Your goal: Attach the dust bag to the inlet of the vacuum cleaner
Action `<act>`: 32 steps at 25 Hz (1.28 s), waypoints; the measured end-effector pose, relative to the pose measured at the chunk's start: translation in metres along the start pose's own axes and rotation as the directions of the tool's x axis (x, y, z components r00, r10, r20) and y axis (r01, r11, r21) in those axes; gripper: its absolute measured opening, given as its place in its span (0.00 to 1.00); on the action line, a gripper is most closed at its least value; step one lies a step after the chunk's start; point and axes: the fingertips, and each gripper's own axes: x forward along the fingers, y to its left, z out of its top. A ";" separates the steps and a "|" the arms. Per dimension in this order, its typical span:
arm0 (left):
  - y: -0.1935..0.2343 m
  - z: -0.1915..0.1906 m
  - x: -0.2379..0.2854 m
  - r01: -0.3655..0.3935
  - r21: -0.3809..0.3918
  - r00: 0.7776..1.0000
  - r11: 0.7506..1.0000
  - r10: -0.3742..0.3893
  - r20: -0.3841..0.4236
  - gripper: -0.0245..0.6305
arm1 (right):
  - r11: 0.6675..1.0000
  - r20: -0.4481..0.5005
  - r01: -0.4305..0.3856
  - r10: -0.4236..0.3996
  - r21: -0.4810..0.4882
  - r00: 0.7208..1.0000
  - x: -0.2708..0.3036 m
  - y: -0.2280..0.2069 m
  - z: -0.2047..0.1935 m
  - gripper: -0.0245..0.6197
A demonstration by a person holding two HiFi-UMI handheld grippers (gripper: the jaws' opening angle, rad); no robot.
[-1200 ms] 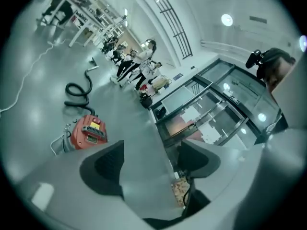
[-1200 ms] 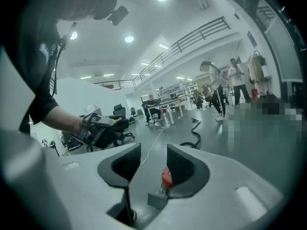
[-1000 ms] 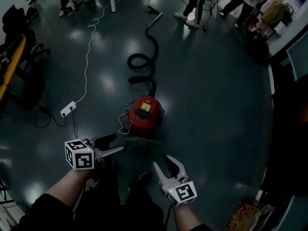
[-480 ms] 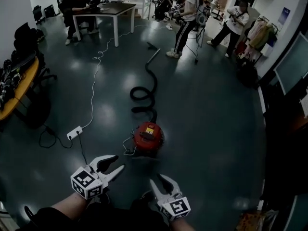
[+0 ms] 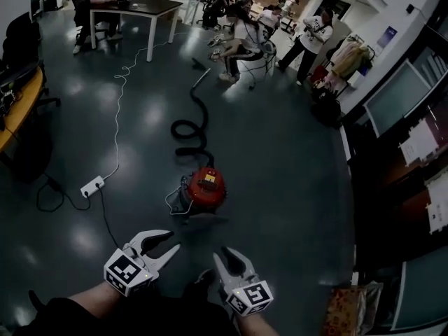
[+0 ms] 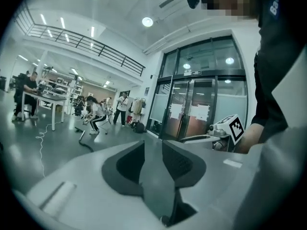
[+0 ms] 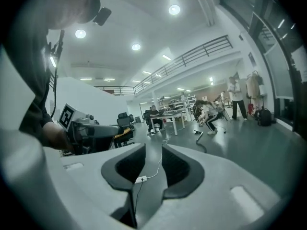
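Left claw (image 5: 171, 241) and right claw (image 5: 221, 255), both empty, are closing, jaws narrowly apart. The red vacuum cleaner (image 5: 204, 186) stands on the floor (image 5: 294, 187) well ahead of them.

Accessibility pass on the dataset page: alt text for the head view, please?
Seen from above, a red vacuum cleaner sits on a dark glossy floor, its black hose snaking away toward people in the background. At the bottom edge, the left gripper and right gripper are held short of it, jaws closing with nothing between them.
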 end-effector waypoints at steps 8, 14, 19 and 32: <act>-0.065 0.073 -0.037 0.050 0.222 0.988 0.974 -0.081 0.130 0.12 | 0.992 0.124 -0.110 0.118 -0.068 0.985 -0.032 0.070 0.053 0.04; -0.115 0.089 -0.024 0.029 0.248 0.988 0.968 -0.065 0.138 0.07 | 0.980 0.214 -0.162 0.184 -0.117 0.959 -0.074 0.060 0.084 0.04; -0.146 0.095 -0.003 0.028 0.296 0.986 0.955 -0.075 0.147 0.04 | 0.973 0.286 -0.199 0.225 -0.116 0.932 -0.102 0.060 0.111 0.04; -0.175 0.085 0.003 0.041 0.292 0.988 0.956 -0.083 0.133 0.04 | 0.977 0.308 -0.176 0.206 -0.122 0.929 -0.119 0.056 0.111 0.04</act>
